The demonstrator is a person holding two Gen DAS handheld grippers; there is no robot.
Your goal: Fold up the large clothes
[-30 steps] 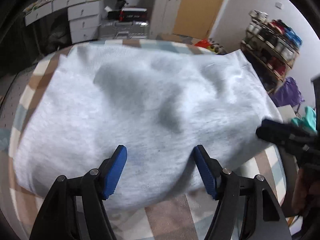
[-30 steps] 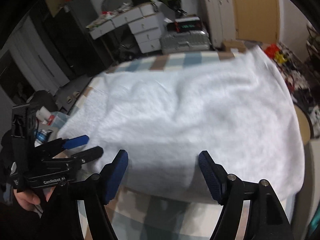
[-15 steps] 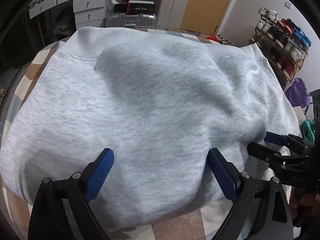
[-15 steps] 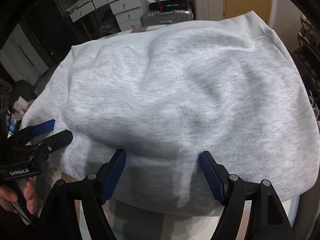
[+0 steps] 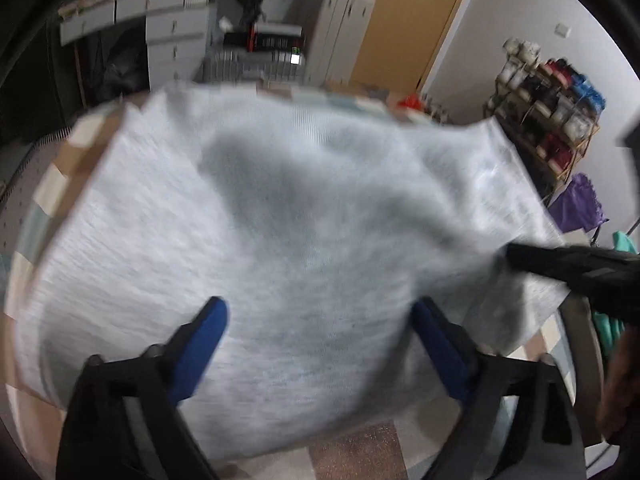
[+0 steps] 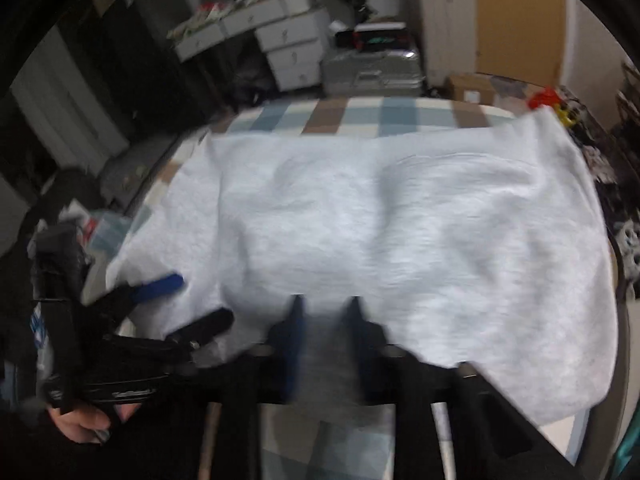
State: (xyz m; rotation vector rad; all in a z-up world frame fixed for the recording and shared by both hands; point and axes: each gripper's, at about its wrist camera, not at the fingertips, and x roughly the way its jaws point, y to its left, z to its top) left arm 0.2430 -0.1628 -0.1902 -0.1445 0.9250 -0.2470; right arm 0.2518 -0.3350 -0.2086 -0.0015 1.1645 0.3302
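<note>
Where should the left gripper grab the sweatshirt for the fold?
Probably the near edge, coming from the front and down. The sweatshirt lies flat on the checked cloth, its near edge between the open left gripper fingers; the right gripper has just closed there.

A sweatshirt (image 5: pixel 304 216) is spread over a table (image 6: pixel 360 114), covering most of its top; a strip of the table is left bare along the far edge and at the near edge. The left gripper (image 5: pixel 320 344) is held over the near edge of the sweatshirt, the right gripper (image 6: pixel 324 320) at the same edge further right. Behind the table's far edge, a suitcase (image 6: pixel 372 72) is set between drawers (image 6: pixel 292 52) and cabinets (image 6: pixel 440 20). A shoe rack (image 5: pixel 548 120) is placed beyond the right edge.
</note>
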